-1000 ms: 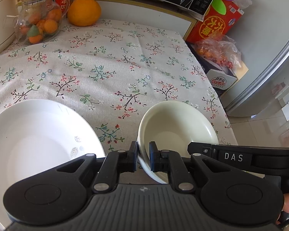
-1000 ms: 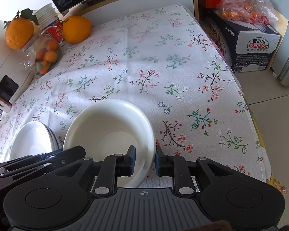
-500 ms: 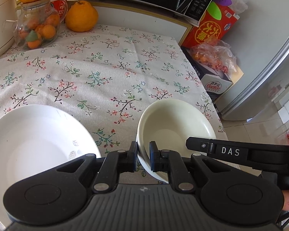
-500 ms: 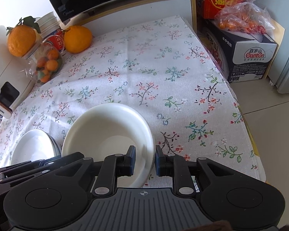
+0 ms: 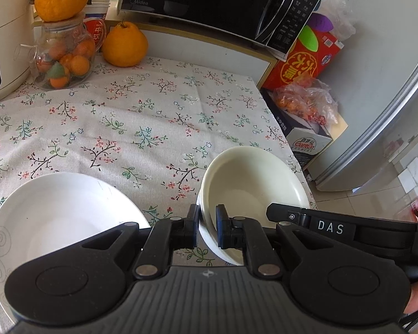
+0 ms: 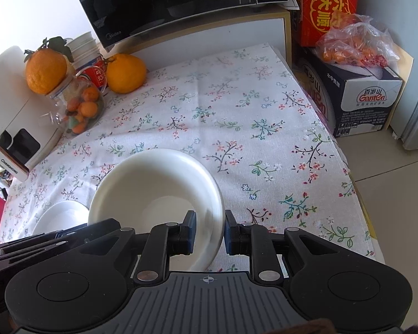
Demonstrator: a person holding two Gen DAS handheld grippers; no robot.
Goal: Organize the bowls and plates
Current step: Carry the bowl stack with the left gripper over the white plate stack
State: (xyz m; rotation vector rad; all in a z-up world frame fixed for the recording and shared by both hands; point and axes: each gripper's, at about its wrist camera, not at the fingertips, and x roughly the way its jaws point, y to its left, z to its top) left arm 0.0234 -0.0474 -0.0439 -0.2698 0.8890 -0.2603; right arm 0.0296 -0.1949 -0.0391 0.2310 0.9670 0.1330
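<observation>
Left gripper [image 5: 207,229]: jaws pinched onto the near-left rim of the cream bowl [image 5: 253,183], one pad outside the wall, one inside. Right gripper [image 6: 209,233]: jaws clamped across the bowl's opposite rim; its black body also shows at the right edge of the left wrist view. Bowl sits between both grippers, over the near right corner of the tabletop [image 5: 131,128]; whether it touches the floral cloth cannot be told. White plate [image 5: 55,220] lies on the cloth just left of the bowl, near the front edge, apart from it. Mid-table bare cloth. Far left corner: glass jar [image 5: 64,58] of small oranges with a large orange on top, another large orange [image 5: 124,45] beside it. Microwave [image 5: 214,2] behind the far edge.
</observation>
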